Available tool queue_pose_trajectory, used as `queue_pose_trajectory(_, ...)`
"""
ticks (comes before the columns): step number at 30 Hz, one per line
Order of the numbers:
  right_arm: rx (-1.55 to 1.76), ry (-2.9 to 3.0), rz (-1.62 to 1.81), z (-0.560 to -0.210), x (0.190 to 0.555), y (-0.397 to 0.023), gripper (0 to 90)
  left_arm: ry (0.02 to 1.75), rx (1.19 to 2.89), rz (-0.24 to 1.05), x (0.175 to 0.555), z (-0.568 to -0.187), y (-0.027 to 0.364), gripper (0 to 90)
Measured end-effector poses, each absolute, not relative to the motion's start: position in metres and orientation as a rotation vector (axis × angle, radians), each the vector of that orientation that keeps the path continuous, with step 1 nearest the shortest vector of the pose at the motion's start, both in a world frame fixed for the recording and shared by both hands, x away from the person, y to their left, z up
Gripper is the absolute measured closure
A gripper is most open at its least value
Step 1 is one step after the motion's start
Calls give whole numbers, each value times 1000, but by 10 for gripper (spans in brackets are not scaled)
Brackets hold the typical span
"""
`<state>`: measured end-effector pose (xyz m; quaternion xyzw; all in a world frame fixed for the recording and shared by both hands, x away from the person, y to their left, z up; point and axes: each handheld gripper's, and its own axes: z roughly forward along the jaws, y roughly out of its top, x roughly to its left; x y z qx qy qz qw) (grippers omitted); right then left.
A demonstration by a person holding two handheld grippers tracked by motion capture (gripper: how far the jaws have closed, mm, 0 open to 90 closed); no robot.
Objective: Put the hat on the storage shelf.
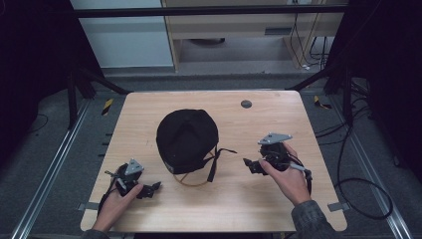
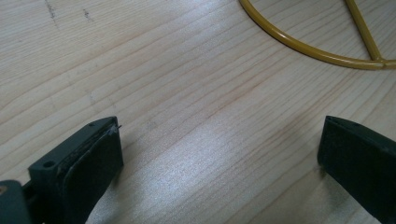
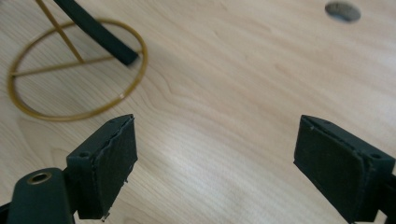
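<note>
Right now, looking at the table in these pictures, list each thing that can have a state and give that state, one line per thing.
Black cap: sitting dome-up on a yellow wire stand, not gripped.
Yellow wire stand: upright on the table, its ring base flat.
Black strap: hanging loose from the cap, end over the ring base.
Left gripper: open, empty, low at the tabletop.
Right gripper: open, empty, apart from the cap.

Bare wood between the black cap [image 1: 187, 140] on its yellow wire stand [image 1: 191, 180] and each gripper, so both sides pass. The loose black strap [image 1: 217, 160] trails toward the right gripper [image 1: 251, 165]. 1 grey disc [image 1: 246, 104] sits well behind.
</note>
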<state>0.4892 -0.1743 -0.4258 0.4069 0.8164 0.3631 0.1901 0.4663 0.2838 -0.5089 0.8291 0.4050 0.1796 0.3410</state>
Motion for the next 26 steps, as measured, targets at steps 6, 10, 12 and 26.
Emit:
queue_pose_trajectory(6, 1225, 2305, 983, -455, 490, -180, 133, 1054, 2157, 468, 466, -509, 284, 0)
queue_pose_trajectory(10, 1292, 2301, 960, -478, 490, -184, 133, 1055, 2157, 468, 466, -509, 284, 0)
queue_pose_trajectory(12, 1300, 2303, 952, -481, 490, -185, 133, 1056, 2157, 468, 466, -509, 284, 0)
queue_pose_trajectory(26, 1308, 2240, 921, -508, 485, -183, 57, 1062, 2153, 468, 465, -509, 284, 0)
